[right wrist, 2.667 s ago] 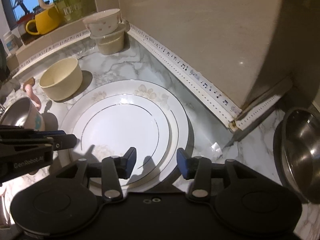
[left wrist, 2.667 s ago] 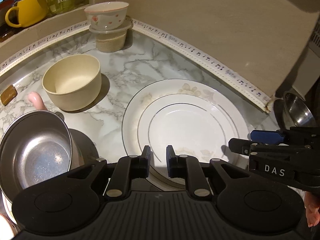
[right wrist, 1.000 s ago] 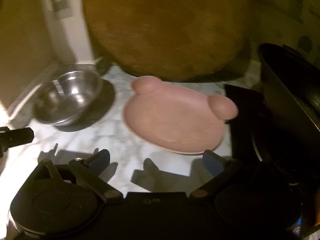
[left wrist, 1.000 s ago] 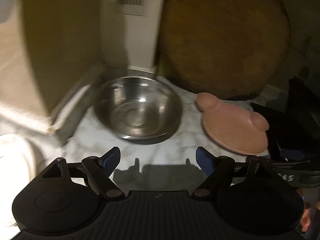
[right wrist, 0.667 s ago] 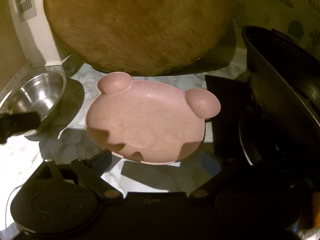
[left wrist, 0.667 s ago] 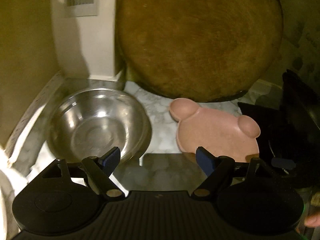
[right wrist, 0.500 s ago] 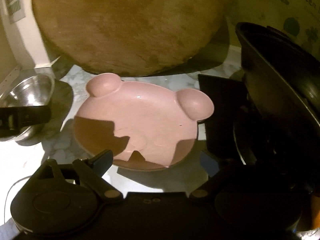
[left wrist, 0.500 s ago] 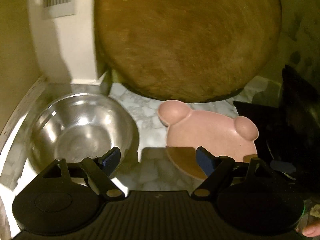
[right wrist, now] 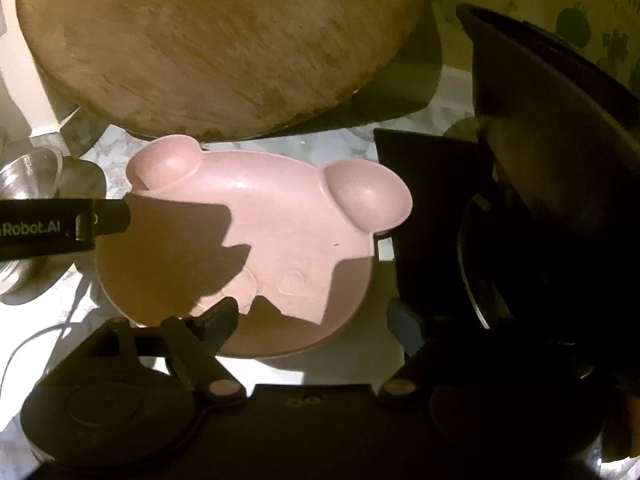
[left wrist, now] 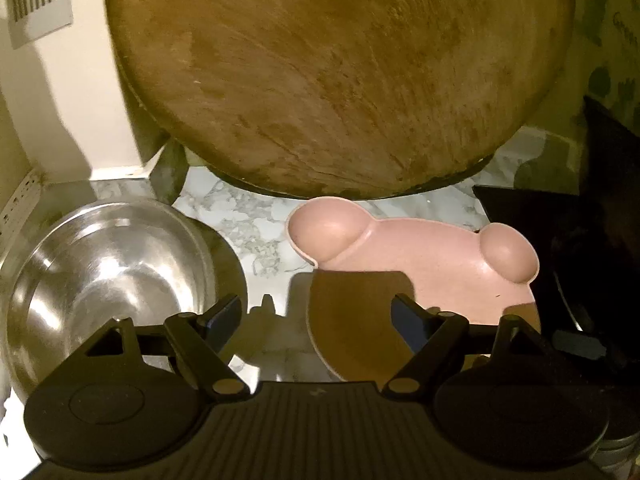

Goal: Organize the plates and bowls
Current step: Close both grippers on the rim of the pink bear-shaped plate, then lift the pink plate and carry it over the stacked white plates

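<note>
Fingers on my right gripper (right wrist: 314,322) have just been narrowing but stand well apart, bracketing the near rim of the pink bear-shaped plate (right wrist: 288,224) with no pad pressing on it, as far as I can tell. Left gripper (left wrist: 316,316) is wide too and holds nothing, between the steel bowl (left wrist: 108,280) and the plate. That plate lies flat on the marble worktop (left wrist: 256,224), below the leaning round wooden board (left wrist: 336,72). My worry: a shallow pinch on the low rim could slip and skid the plate into the board or the black pan (right wrist: 560,160) beside it.
</note>
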Tool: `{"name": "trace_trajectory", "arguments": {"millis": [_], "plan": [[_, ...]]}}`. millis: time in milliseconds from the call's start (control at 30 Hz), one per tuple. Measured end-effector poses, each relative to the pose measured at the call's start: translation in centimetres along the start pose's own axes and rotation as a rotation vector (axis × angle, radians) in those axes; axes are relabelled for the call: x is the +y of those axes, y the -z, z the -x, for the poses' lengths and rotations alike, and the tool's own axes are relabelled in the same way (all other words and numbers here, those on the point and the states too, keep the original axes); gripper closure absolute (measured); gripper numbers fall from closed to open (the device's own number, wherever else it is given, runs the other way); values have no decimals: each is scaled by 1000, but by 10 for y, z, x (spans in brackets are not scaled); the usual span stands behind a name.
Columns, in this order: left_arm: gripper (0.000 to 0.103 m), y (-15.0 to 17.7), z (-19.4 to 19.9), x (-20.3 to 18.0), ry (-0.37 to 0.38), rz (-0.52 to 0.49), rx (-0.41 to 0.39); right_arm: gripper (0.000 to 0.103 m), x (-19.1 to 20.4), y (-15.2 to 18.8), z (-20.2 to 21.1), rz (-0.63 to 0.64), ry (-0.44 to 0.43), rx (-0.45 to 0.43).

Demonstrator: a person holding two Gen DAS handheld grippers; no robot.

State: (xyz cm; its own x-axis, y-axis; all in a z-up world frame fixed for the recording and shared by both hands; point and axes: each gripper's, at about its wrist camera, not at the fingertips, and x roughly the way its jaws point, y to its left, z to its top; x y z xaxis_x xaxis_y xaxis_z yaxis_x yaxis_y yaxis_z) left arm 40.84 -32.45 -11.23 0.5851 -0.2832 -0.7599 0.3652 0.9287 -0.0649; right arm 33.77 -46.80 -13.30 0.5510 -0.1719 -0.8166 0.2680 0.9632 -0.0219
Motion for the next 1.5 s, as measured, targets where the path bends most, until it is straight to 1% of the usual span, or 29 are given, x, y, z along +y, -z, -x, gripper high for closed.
{"name": "trace_trajectory", "arguments": {"millis": [33, 67, 133, 233, 300, 333, 400, 433, 467, 600, 667, 767, 933, 1100, 1200, 1367, 1500], "plan": [[24, -1, -3, -1, 5, -2, 2, 24, 0, 0, -1, 1, -5, -2], [30, -1, -5, -2, 10, 0, 7, 26, 0, 1, -3, -1, -7, 2], [35, -3, -10, -3, 15, 5, 22, 29, -3, 1, -4, -13, -13, 2], [36, -4, -17, -4, 5, 4, 28, 32, -6, 3, -6, -29, -17, 4], [41, -4, -21, -5, 7, 6, 38, 38, -7, 3, -8, -41, -21, 10], [42, -4, -23, -5, 8, 2, 45, 40, -8, 4, -9, -47, -25, 14], [45, -4, -28, -5, 10, 6, 58, 47, -10, 5, -11, -65, -37, 21], [49, -4, -31, -3, 18, 17, 65, 48, -11, 5, -11, -76, -43, 21], [56, -4, -34, -2, 26, 30, 78, 49, -11, 6, -11, -85, -47, 19], [68, -3, -43, 3, 43, 77, 115, 62, -14, 6, -11, -119, -66, 18], [75, -1, -44, 5, 52, 89, 124, 65, -15, 5, -11, -135, -64, 17], [83, 2, -44, 7, 41, 104, 123, 71, -18, 6, -10, -165, -63, 10], [87, 3, -40, 12, 46, 129, 110, 79, -25, 8, -8, -208, -71, -1], [88, 6, -34, 13, 40, 136, 100, 84, -25, 13, 0, -221, -73, -32], [88, 8, -26, 12, 37, 126, 86, 85, -23, 15, 8, -213, -61, -66], [88, 18, -16, 14, 37, 131, 85, 86, -24, 18, 17, -219, -72, -62], [88, 30, -3, 15, 43, 135, 87, 86, -23, 29, 30, -208, -78, -71]]}}
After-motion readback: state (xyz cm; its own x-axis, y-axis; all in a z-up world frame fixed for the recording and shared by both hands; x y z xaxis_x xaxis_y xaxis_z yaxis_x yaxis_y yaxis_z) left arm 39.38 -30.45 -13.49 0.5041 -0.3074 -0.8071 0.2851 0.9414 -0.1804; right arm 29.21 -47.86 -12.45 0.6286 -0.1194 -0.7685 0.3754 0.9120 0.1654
